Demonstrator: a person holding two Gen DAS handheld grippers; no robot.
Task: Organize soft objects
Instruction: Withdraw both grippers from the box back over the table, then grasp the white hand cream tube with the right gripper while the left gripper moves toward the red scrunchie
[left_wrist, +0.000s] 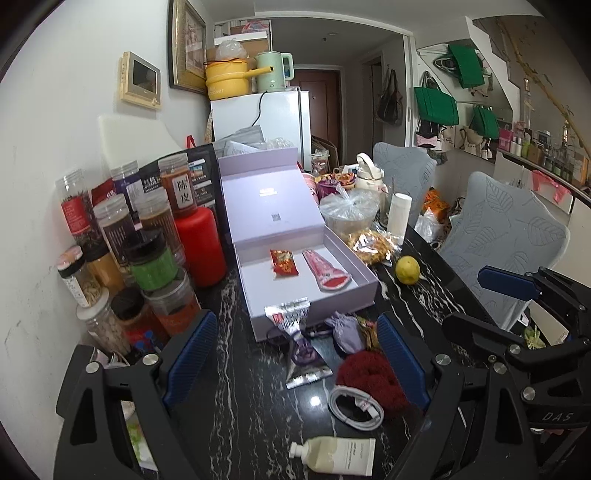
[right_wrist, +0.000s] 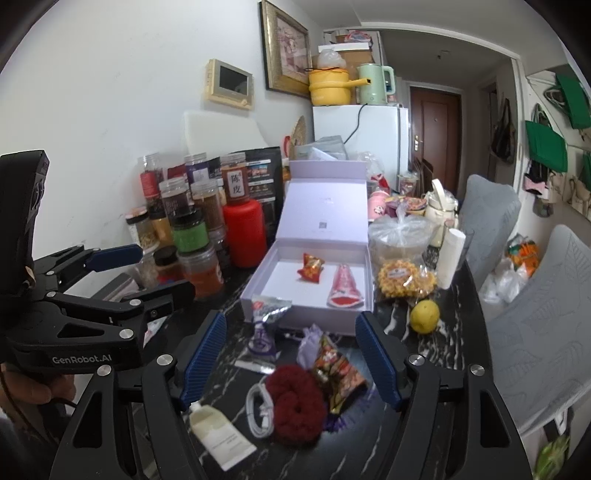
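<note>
My left tool (left_wrist: 295, 363) and right tool (right_wrist: 291, 360) are both spread, pinching nothing, above the black desk (left_wrist: 236, 406). Between the right tool's fingers lie a dark red scrunchie (right_wrist: 293, 404), a lilac pouch (right_wrist: 309, 347) and a snack packet (right_wrist: 338, 373); the scrunchie covers part of the packet and hides one end of the white cable (right_wrist: 258, 410). The open box (right_wrist: 266, 280) behind holds two packets, their labels unreadable

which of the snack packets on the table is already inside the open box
The small red snack packet, lying on the floor of the lavender box beside the pink pouch. The other packets lie on the black table in front of the box.
</note>
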